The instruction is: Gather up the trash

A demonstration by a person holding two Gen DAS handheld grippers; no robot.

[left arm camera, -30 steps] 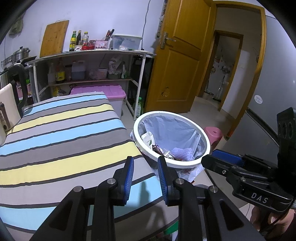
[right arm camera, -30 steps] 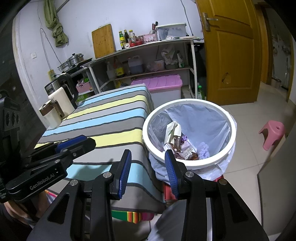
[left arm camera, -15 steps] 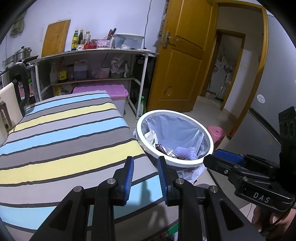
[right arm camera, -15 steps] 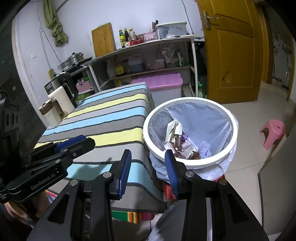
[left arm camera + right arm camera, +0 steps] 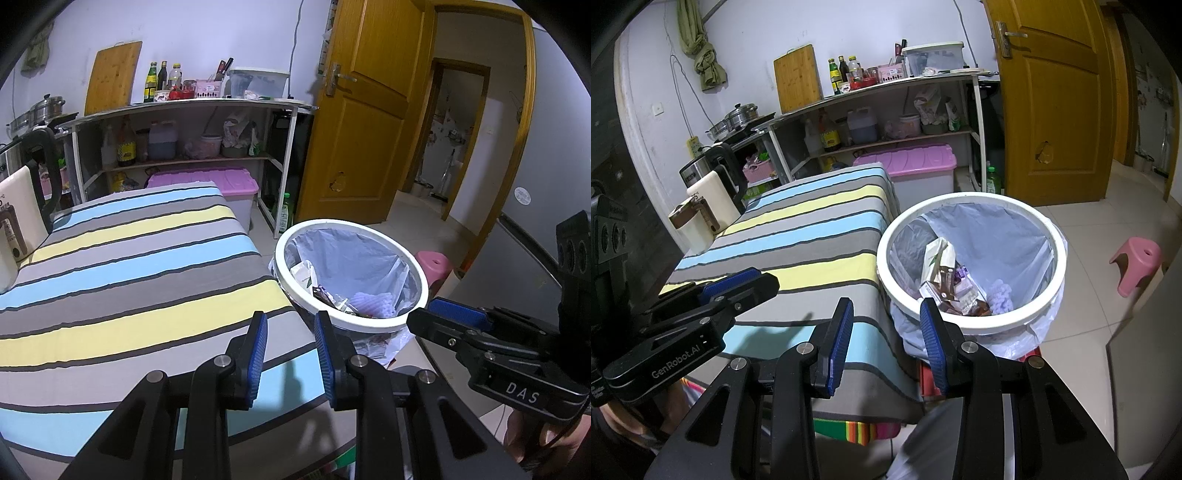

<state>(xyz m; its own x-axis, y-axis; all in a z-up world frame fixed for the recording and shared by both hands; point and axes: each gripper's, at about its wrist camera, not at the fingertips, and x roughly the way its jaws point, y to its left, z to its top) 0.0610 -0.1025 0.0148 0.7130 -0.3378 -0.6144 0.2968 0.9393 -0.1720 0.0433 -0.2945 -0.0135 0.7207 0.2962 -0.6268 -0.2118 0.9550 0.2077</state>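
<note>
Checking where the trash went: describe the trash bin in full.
The trash bin is round with a thick white rim, lined with a pale blue-grey plastic bag whose edge hangs below it. It stands upright on the tiled floor against the striped table's corner. Inside lie cartons, wrappers and a purple foam net. Neither gripper touches it.

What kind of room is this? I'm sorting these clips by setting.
Most likely a small home kitchen: a shelf unit with sauce bottles and a cutting board, steel pots on a stove, and a lined trash bin beside a striped table.
</note>
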